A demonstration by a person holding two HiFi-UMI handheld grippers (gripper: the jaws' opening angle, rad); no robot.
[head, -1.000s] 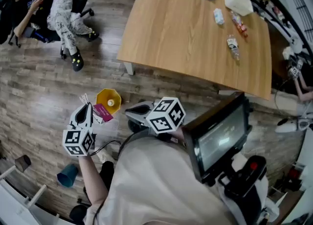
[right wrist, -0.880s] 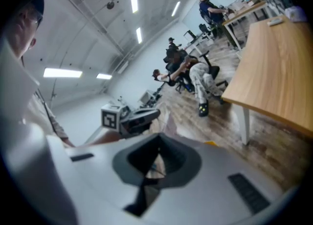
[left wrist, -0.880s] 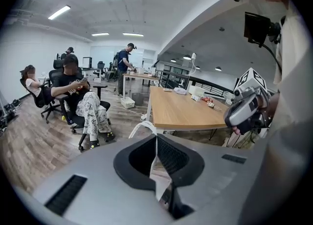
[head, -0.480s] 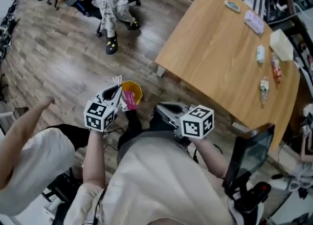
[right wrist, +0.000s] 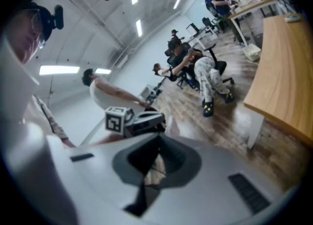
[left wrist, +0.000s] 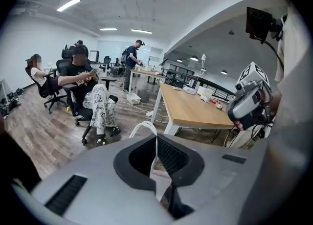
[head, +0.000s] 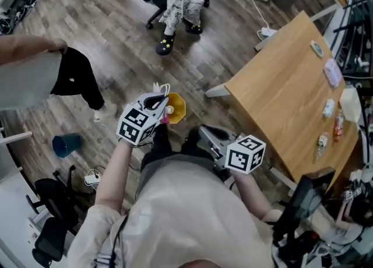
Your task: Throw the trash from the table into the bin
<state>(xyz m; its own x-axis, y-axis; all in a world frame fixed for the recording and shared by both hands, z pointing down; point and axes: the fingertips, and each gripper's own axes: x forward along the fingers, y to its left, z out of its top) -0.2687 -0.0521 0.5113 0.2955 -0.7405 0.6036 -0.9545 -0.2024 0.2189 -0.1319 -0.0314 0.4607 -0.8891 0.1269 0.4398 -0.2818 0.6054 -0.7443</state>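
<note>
The wooden table (head: 280,92) carries 6 small items (head: 332,74) along one edge.

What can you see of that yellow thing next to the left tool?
The yellow thing is a small open container with an angular rim, seemingly paper or thin plastic. Its mouth is turned up towards the head camera, with something pale inside. A pink scrap lies against its near edge. It hangs over the wood floor, right beside the tip of the left tool, whose jaws are shut on a thin white loop. Whether that loop belongs to it cannot be told.
</note>
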